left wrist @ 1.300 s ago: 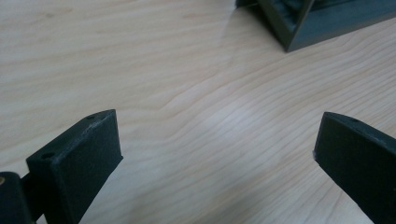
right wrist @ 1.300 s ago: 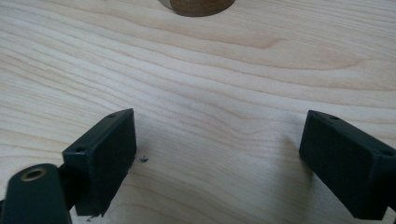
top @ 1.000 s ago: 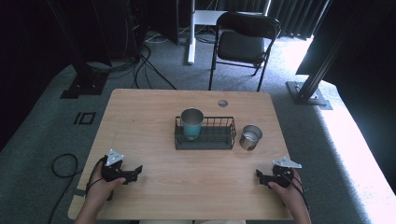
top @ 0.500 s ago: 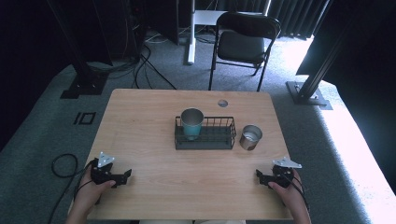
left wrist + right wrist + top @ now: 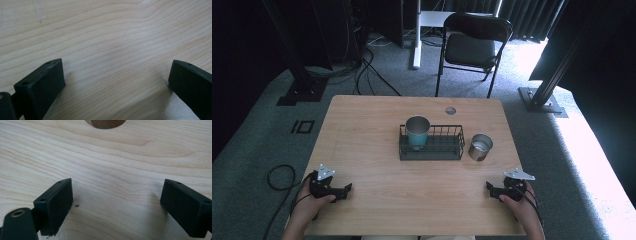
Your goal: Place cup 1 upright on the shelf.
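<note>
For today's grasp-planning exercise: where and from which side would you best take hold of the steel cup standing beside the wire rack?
Grip the steel cup across its round side wall, just below the rim. It stands upright with its mouth open, on the table right of the rack. Coming from the near right looks best: the rack crowds its left side, and the open right claw is nearest.
</note>
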### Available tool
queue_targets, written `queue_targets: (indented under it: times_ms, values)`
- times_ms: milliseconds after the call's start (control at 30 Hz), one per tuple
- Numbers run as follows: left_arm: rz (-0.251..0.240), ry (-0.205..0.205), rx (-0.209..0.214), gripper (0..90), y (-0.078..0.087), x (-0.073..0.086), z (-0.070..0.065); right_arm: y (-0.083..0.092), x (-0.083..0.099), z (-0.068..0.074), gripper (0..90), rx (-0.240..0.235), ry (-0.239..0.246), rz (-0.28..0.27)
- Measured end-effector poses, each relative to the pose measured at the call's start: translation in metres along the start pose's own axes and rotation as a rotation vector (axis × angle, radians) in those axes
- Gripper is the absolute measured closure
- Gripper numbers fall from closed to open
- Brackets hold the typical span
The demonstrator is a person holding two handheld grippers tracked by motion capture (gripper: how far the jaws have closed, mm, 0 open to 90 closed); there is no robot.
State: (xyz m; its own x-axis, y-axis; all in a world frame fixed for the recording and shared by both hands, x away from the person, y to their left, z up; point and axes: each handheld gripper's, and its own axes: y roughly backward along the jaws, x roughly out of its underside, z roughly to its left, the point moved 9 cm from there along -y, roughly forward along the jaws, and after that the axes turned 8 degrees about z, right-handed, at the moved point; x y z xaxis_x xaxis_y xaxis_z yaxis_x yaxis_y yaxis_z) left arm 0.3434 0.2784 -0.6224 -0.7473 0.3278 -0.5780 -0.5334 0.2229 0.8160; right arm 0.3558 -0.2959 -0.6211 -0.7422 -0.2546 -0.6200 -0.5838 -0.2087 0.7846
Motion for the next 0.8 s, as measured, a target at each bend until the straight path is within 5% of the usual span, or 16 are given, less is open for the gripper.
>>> queue_targets:
  times_ms: [800]
  values:
    - [-0.003,-0.014,0.011,1.4,-0.0015,-0.0022,-0.0069,0.0001,0.0000,0.0001,10.6,-0.001,0.000,0.001]
